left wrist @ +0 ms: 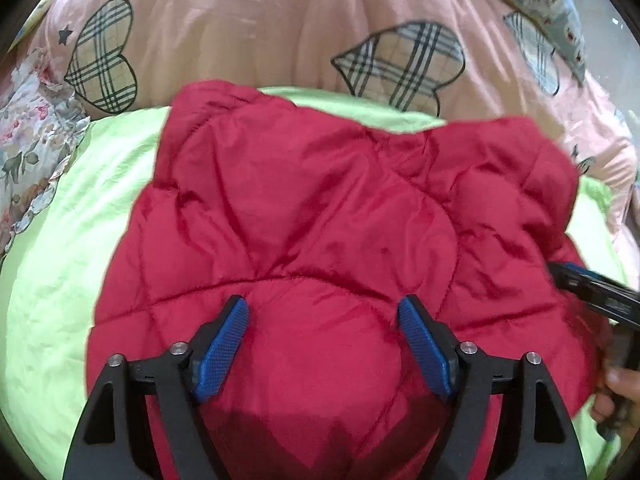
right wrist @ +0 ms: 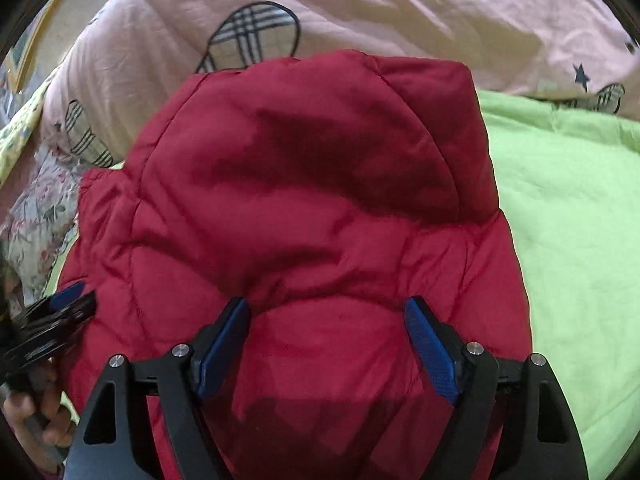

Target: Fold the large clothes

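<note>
Both grippers, left [left wrist: 323, 344] and right [right wrist: 328, 346], hover with fingers spread wide over the red jacket [left wrist: 320, 208] on the green sheet [left wrist: 52, 280].

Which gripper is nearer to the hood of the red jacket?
Right. The right gripper hovers open directly below the hood of the red puffer jacket; the left gripper hangs open over the quilted body, farther away.

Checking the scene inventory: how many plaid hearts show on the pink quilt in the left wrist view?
3. One heart at upper left, one heart at centre right above the red jacket, one heart at far right, partly cut by the blue floral fabric. More may be hidden behind the jacket.
</note>
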{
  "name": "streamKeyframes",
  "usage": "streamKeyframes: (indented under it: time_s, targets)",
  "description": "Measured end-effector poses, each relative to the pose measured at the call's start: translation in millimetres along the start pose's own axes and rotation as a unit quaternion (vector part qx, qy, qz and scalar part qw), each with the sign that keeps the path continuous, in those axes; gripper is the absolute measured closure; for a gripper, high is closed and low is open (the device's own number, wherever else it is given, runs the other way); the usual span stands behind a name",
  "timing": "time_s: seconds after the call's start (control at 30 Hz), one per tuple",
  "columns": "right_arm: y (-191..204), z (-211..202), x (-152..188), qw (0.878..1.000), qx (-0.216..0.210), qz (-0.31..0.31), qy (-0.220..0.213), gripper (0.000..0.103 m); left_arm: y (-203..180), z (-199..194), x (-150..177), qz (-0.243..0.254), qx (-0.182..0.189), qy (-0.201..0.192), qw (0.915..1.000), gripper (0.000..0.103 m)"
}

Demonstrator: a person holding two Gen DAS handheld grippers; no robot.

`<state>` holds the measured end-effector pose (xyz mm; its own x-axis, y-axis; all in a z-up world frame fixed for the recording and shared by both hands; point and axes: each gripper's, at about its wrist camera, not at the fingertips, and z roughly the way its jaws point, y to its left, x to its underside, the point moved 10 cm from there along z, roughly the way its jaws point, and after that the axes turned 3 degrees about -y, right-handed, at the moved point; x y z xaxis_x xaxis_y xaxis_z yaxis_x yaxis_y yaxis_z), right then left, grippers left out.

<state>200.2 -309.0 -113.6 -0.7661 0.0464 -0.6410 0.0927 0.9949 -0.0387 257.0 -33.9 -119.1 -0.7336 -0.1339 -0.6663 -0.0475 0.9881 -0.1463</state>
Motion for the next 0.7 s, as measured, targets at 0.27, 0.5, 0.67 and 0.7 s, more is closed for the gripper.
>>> streamKeyframes:
  time_s: [0.27, 0.5, 0.67, 0.7]
  targets:
    - [-13, 18, -5, 0.999, -0.002, 0.05, 0.007, 0.021, 38, 3, -2, -0.033, -0.011, 0.004, 0.9994, 0.031]
    - [-16, 21, -3, 0.998, -0.001, 0.056, 0.006, 0.021, 33, 44, -8, -0.014, -0.034, 0.032, 0.9988, 0.027]
    - [-14, 9, 4, 0.998, -0.007, 0.058, -0.003, 0.021, 33, 45, -10, -0.013, -0.029, 0.03, 0.999, 0.027]
    - [-13, 3, 4, 0.998, -0.01, 0.056, -0.01, 0.021, 32, 42, -11, -0.013, -0.025, 0.027, 0.9992, 0.028]
